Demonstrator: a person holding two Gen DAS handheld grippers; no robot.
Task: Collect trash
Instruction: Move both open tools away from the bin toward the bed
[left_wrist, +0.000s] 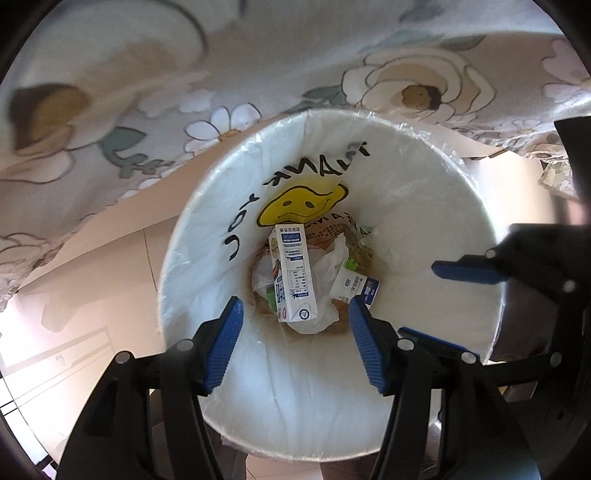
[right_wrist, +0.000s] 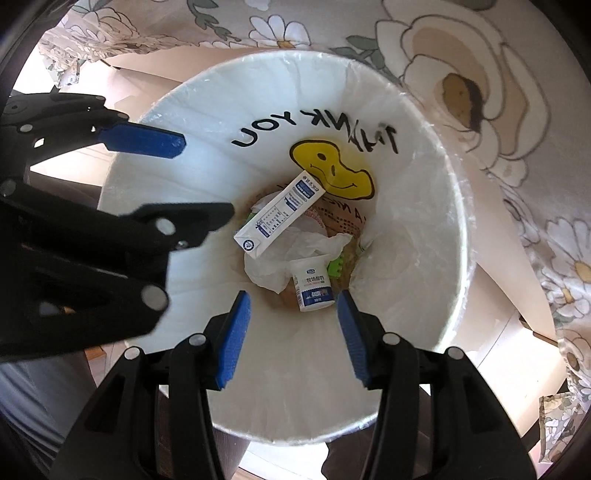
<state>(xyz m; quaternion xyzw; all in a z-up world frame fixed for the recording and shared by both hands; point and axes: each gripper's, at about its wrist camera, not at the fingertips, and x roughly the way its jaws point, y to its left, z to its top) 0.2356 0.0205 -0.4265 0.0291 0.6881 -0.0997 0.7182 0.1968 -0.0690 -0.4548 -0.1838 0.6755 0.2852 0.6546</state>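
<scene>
A white trash bin (left_wrist: 207, 398) lined with a smiley "THANK YOU" bag fills both views (right_wrist: 458, 206). At its bottom lie a tall milk carton (left_wrist: 293, 273) (right_wrist: 280, 214), a small yogurt cup (left_wrist: 356, 286) (right_wrist: 312, 286) and crumpled white plastic (left_wrist: 325, 273) (right_wrist: 295, 251). My left gripper (left_wrist: 295, 347) is open and empty above the bin mouth. My right gripper (right_wrist: 293, 338) is open and empty above the bin too. Each gripper shows in the other's view: the right one (left_wrist: 443, 306) beside the left, the left one (right_wrist: 166, 177) at the left edge.
A floral tablecloth (left_wrist: 258, 55) (right_wrist: 498, 92) hangs over a table edge just behind the bin. Light tiled floor (left_wrist: 74, 295) lies to the left of the bin.
</scene>
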